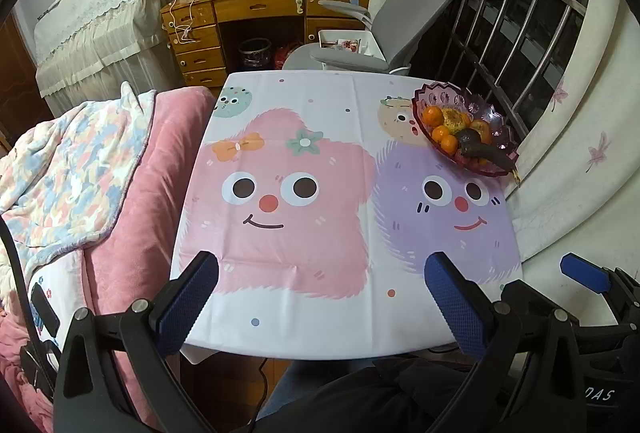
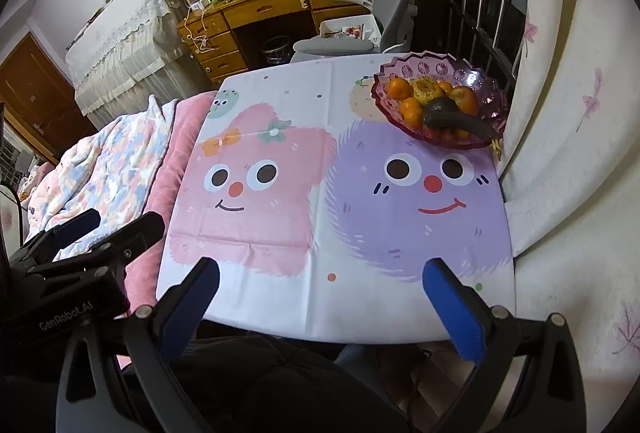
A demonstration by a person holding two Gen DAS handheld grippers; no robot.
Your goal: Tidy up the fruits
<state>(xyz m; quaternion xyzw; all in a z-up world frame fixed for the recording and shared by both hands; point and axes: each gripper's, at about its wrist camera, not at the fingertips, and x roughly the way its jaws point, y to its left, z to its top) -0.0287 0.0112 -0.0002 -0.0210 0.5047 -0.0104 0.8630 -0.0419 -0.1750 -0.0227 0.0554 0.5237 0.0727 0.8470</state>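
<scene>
Step in hand: by judgement, either the very start or the very end of organizing, since all visible fruit is sitting in the bowl and neither tool is carrying anything.

Left gripper (image 1: 322, 297): hovering over the near edge of the table, lower centre of the left wrist view; its jaws are standing wide apart and gripping nothing. It is also showing at the lower left of the right wrist view.

Tablecloth (image 1: 340, 101): white, printed with a pink and a purple cartoon face, lying flat; its centre is carrying no fruit.

Right gripper (image 2: 320, 297): waiting at the lower centre of the right wrist view, jaws spread wide, holding nothing.

Fruit bowl (image 2: 494, 91): translucent purple, scalloped rim, sitting at the upper right of both views, on the table's far right corner beside the window grille.

Contents: several oranges (image 2: 399, 88) piling around a rough yellow-orange fruit (image 2: 428, 90); a dark, overripe-looking banana (image 2: 460, 121) is lying across the front, its tip overhanging the rim.

Next move, by judgement: if sorting is beginning, the right gripper is the nearer one and is needing a long forward reach to the bowl. The banana is looking soft, so a gentle squeeze is advisable; the oranges may be rolling when disturbed.
</scene>
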